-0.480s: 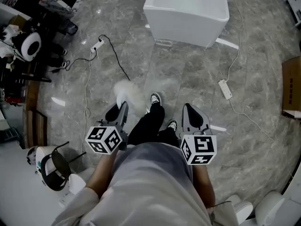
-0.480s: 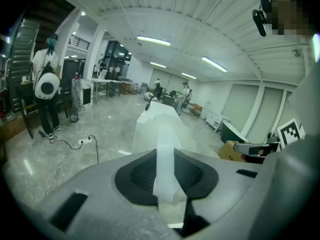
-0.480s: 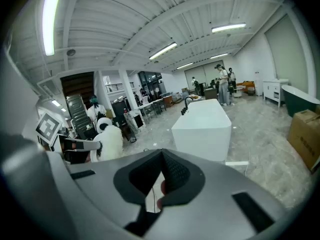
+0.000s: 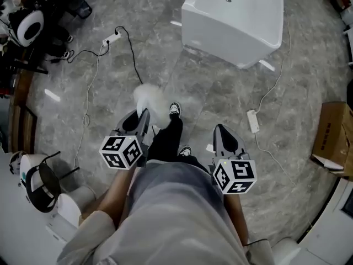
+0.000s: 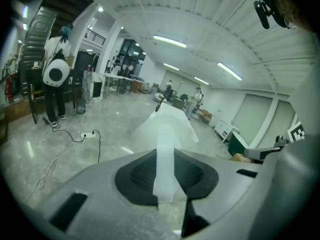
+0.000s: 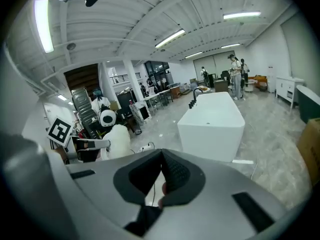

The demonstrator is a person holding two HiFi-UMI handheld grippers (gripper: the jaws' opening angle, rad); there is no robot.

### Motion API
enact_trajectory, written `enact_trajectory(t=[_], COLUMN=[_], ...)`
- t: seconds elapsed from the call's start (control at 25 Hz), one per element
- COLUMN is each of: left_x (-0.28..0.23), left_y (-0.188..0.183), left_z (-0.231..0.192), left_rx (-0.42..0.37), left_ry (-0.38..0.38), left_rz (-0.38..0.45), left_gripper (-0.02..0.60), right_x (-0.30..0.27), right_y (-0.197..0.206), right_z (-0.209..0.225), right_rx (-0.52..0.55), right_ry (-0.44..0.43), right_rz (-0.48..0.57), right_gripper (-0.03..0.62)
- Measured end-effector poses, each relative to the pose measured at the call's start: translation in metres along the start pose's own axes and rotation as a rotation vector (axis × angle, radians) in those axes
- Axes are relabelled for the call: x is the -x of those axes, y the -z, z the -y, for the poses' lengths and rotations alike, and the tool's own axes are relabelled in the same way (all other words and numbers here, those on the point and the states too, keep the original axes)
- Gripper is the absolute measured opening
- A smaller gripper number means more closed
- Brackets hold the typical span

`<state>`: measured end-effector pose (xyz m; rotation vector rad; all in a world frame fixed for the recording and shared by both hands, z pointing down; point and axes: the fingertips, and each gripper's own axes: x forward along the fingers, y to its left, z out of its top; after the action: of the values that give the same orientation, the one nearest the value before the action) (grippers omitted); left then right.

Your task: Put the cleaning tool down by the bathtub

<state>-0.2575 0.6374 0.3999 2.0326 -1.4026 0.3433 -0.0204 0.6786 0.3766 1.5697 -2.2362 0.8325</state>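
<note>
Duster (image 4: 149, 99), head view: fluffy white head is carried over the floor ahead of the left gripper (image 4: 139, 120), well apart from the bathtub (image 4: 220, 37).
Right gripper (image 4: 223, 134), head view: held alongside, nothing carried.
Containers, head view: only a drain is seen inside the bathtub; cardboard box (image 4: 331, 139) at right, contents not made out.
Left gripper view: jaws are pinched on the duster's translucent handle (image 5: 164, 169).
Right gripper view: jaws are pressed together, nothing between; bathtub ahead.
Step in hand: carry judged unfinished. Tub should be approached closer and the duster lowered to the floor just beside its wall, clear of the power strip (image 4: 253, 121), before the pinch is eased.
</note>
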Motion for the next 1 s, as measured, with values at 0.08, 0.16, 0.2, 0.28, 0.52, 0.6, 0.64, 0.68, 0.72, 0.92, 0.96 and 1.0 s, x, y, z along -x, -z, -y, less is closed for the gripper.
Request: enact_trajectory(t=[0.08,0.16,0.2,0.28,0.52,0.6,0.64,0.68,0.72,0.92,0.96,1.0], left_x=[-0.019,-0.038,-0.048,-0.070,-0.122,-0.135,-0.141,-0.146,-0.152,-0.176,-0.181,-0.184], left_y=[-0.020,-0.041,-0.052,-0.074,-0.135,-0.153,-0.161,-0.169,-0.177,-0.204,-0.208,-0.211], left_z=[-0.010,-0.019,-0.023,-0.031,-0.062,-0.069,-0.073,-0.077,-0.081,-0.099,-0.102,-0.106], left_rx=[0.003,-0.002,-0.005,-0.013,-0.017,-0.024,-0.029,-0.035,-0.041,-0.041,-0.031,-0.020], left_ry=[-0.003,-0.005,-0.005,-0.004,0.002,0.008,0.011,0.013,0.014,0.024,0.024,0.023], left_rz=[-0.005,-0.012,-0.015,-0.015,-0.012,-0.013,-0.014,-0.012,-0.010,0.010,0.015,0.021], left_gripper=[0.081,0.081,0.081,0.081,0.081,0.081,0.081,0.081,0.081,0.081,0.081,0.083], right_x=[-0.022,-0.044,-0.055,-0.080,-0.153,-0.171,-0.181,-0.191,-0.201,-0.243,-0.249,-0.256], right_y=[-0.022,-0.043,-0.052,-0.070,-0.124,-0.139,-0.145,-0.151,-0.157,-0.175,-0.176,-0.178], right_z=[0.002,0.004,0.006,0.010,0.017,0.017,0.016,0.015,0.013,0.011,0.011,0.012], right_rx=[0.008,0.009,0.011,0.021,0.034,0.028,0.029,0.033,0.040,0.048,0.047,0.044], right_ry=[-0.007,-0.016,-0.019,-0.020,-0.013,-0.019,-0.024,-0.031,-0.039,-0.061,-0.060,-0.060], right_rz=[-0.005,-0.005,-0.007,-0.015,-0.005,-0.014,-0.019,-0.025,-0.031,-0.045,-0.046,-0.049], right_gripper=[0.011,0.011,0.011,0.011,0.011,0.011,0.011,0.011,0.011,0.011,0.011,0.011])
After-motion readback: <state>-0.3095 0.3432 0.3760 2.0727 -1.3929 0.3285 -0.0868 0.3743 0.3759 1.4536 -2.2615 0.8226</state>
